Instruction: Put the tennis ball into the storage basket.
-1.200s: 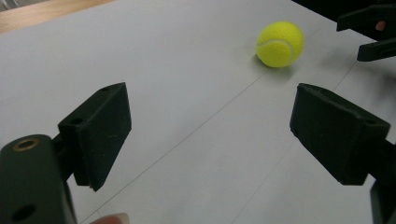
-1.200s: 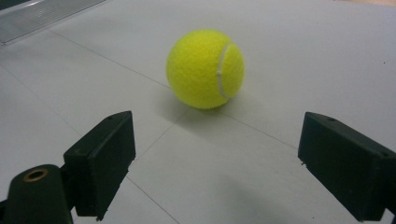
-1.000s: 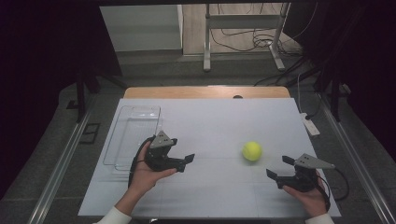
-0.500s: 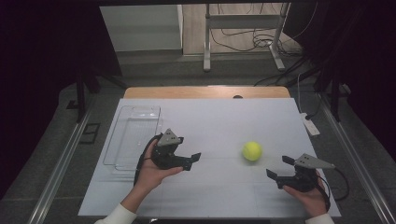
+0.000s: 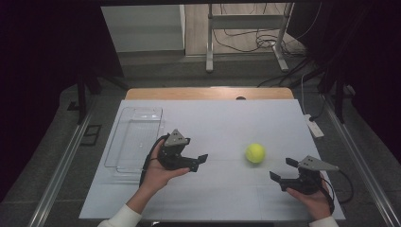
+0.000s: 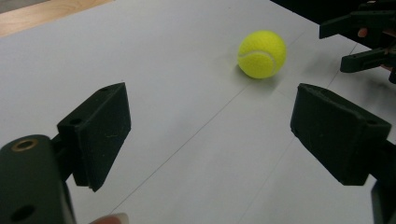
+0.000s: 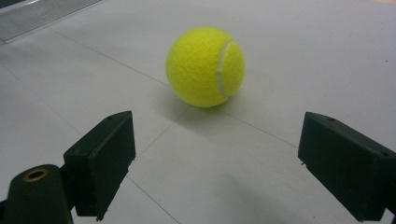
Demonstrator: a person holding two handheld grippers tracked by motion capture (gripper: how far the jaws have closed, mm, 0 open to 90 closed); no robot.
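Note:
A yellow tennis ball (image 5: 255, 152) rests on the white table (image 5: 227, 123), right of centre. My left gripper (image 5: 198, 162) hovers to its left, jaws open and pointing toward it with nothing between them. In the left gripper view the ball (image 6: 262, 53) lies some way beyond the open jaws of that gripper (image 6: 210, 126). My right gripper (image 5: 283, 169) sits at the front right, open and empty, aimed at the ball from the right. In the right gripper view the ball (image 7: 205, 66) is a short way ahead of that gripper (image 7: 219, 158).
A clear plastic tray (image 5: 137, 137) lies on the table's left side, behind my left hand. A white power strip (image 5: 314, 127) lies at the right edge. A wooden edge (image 5: 208, 93) runs along the table's far side, with metal stand legs (image 5: 210, 66) beyond it.
My left gripper has shifted slightly to the right, toward the ball, still open. The right gripper and the ball have not moved.

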